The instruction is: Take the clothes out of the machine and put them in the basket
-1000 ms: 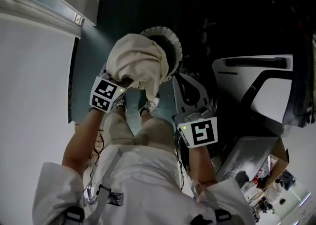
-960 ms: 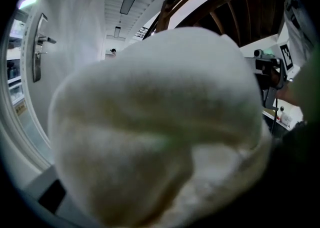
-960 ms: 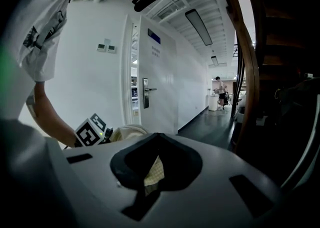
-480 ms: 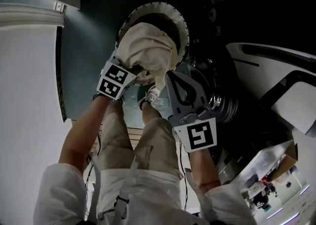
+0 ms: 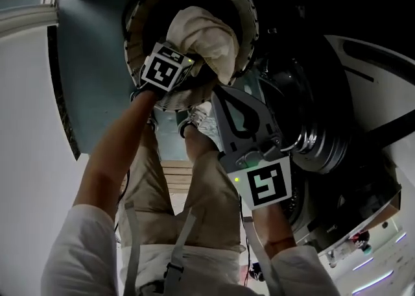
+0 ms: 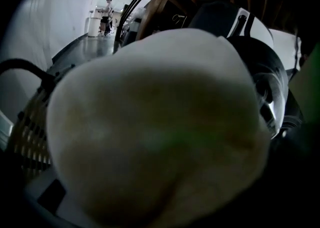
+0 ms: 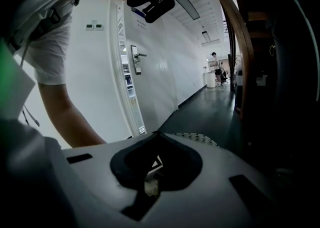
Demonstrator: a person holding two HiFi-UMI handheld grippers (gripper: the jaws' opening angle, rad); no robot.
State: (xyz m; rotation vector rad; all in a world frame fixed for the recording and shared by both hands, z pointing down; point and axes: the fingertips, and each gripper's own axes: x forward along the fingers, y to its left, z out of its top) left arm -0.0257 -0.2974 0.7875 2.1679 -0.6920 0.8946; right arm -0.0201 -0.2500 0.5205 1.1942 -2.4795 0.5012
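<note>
My left gripper (image 5: 193, 62) is shut on a bundled cream cloth (image 5: 202, 35). It holds the cloth over the mouth of a round perforated white basket (image 5: 138, 12) on the floor. In the left gripper view the cloth (image 6: 155, 132) fills the frame and hides the jaws, with the basket wall (image 6: 27, 134) at the left. My right gripper (image 5: 228, 97) hangs beside the basket, shut and empty, its grey jaws meeting at the tips (image 7: 156, 134). The basket rim (image 7: 197, 137) shows just beyond them. The washing machine (image 5: 363, 74) stands at the right.
A chrome ring (image 5: 316, 140) on the machine's front sits close to my right gripper. A white wall (image 5: 29, 126) runs along the left over a dark teal floor (image 5: 97, 80). The person's legs and a shoe (image 5: 198, 123) stand just behind the basket.
Both grippers have come down. The left one carried the cream cloth from above the basket to its opening, and the basket now looms larger in the head view.
</note>
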